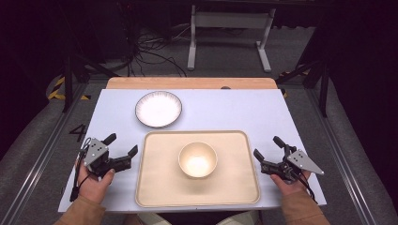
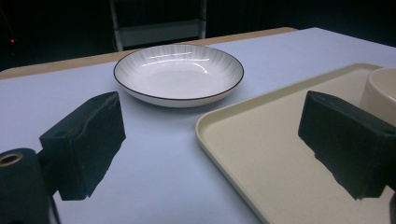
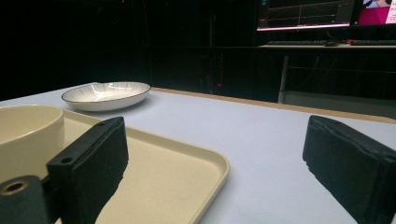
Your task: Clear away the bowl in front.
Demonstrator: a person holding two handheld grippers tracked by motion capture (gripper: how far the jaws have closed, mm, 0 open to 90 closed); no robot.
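A cream bowl [image 1: 197,160] stands in the middle of a cream tray [image 1: 155,187] at the near side of the white table [image 1: 234,110]. Behind the tray's left corner lies a white plate [image 1: 158,108] with a dark rim. My left gripper [image 1: 122,146] rests open just left of the tray, nothing between its jaws. At the tray's right side, my right gripper [image 1: 267,148] is open and empty too. The left gripper view shows the plate [image 2: 179,74] ahead and the tray [image 2: 261,154] at right. The right gripper view has the bowl [image 3: 25,135] and tray [image 3: 187,172] at left, the plate [image 3: 106,95] beyond.
A wooden strip [image 1: 191,83] runs along the table's far edge. Behind it on the floor stand a white metal frame [image 1: 230,37] and loose cables [image 1: 150,51]. Monitors [image 3: 303,14] glow on a desk in the right gripper view.
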